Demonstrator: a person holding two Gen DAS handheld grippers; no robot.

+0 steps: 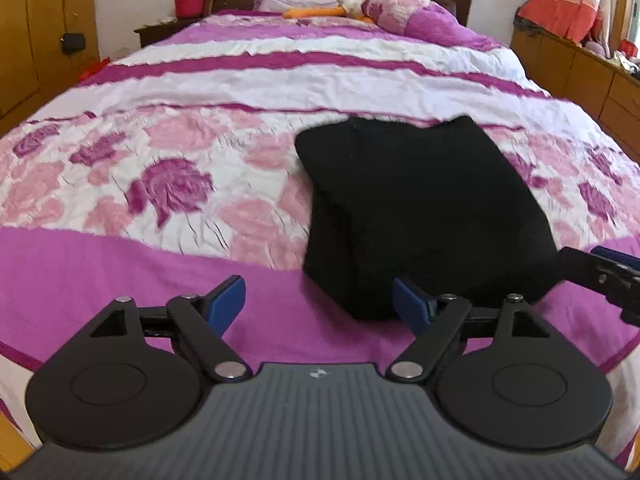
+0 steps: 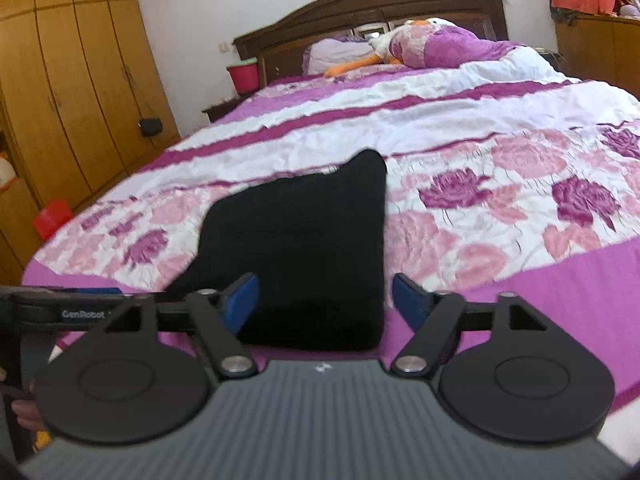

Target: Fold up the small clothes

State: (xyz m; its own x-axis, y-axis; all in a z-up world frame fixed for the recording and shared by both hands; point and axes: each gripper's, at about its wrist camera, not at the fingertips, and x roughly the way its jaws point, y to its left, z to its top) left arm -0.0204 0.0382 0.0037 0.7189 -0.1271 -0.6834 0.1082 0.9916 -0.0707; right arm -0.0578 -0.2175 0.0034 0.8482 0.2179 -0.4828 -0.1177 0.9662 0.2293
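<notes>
A black garment [image 1: 424,208] lies folded in a thick rectangle on the pink and purple floral bedspread [image 1: 160,184], near the foot of the bed. My left gripper [image 1: 320,304] is open and empty, just short of the garment's near left corner, its right finger beside that corner. My right gripper [image 2: 324,300] is open and empty, its jaws standing either side of the garment's [image 2: 296,248] near edge. The right gripper also shows at the right edge of the left wrist view [image 1: 600,276], and the left gripper at the left edge of the right wrist view [image 2: 76,304].
Pillows and a plush toy [image 1: 360,0] lie at the dark wooden headboard [image 2: 368,4]. A red bucket [image 1: 190,0] stands on a nightstand. A wooden wardrobe [image 2: 60,80] is at the left, low wooden cabinets [image 1: 580,68] at the right.
</notes>
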